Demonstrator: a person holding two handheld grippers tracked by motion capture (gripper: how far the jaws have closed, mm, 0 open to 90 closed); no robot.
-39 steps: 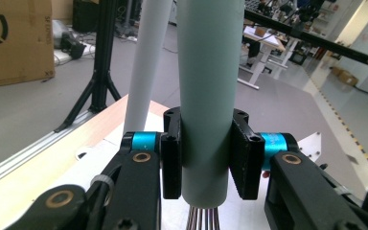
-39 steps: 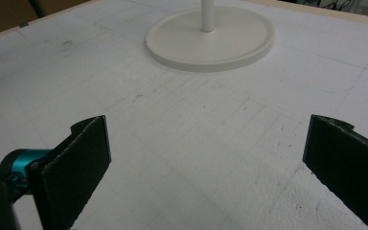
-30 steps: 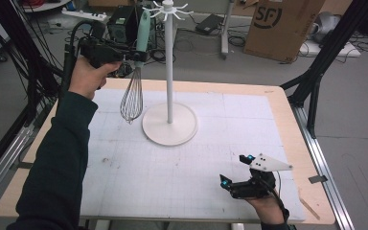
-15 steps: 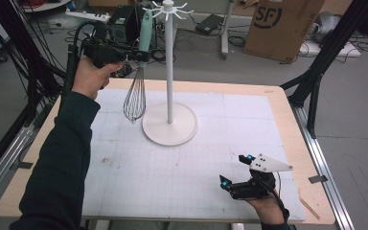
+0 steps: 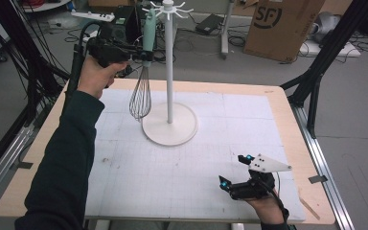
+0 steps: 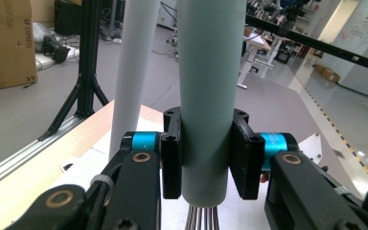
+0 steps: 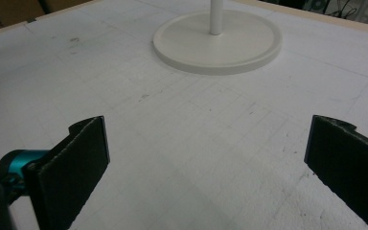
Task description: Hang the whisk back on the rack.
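The table (image 5: 43, 182) carries a white gridded mat, and toward its far edge, left of centre, stands the white hook stand (image 5: 168, 72) on its round base (image 5: 170, 125). I hold the whisk (image 5: 142, 72) up in the air beside that stand's pole, over the far left part of the table, wires hanging down above the base's left rim and the pale green handle (image 6: 206, 96) upright. My left gripper (image 5: 141, 53) is clamped on that handle, its 2 black pads pressing on either side just above the wires. My right gripper (image 5: 235, 170) rests near the table's near right corner with its jaws wide apart and nothing between them.

I judge the job to be hanging the whisk on 1 of the small hooks (image 5: 167, 8) at the top of the pole. The biggest risk is the stand itself: it is tall and narrow, so if I knock the pole with the handle, it may rock or tip, and my right gripper is too far away to steady it. Next, the handle is smooth and round, and the grip sits low on it, so it could swivel or slide between the pads. Smallest, the hooks are thin and short, so the handle's end may miss or slip off.
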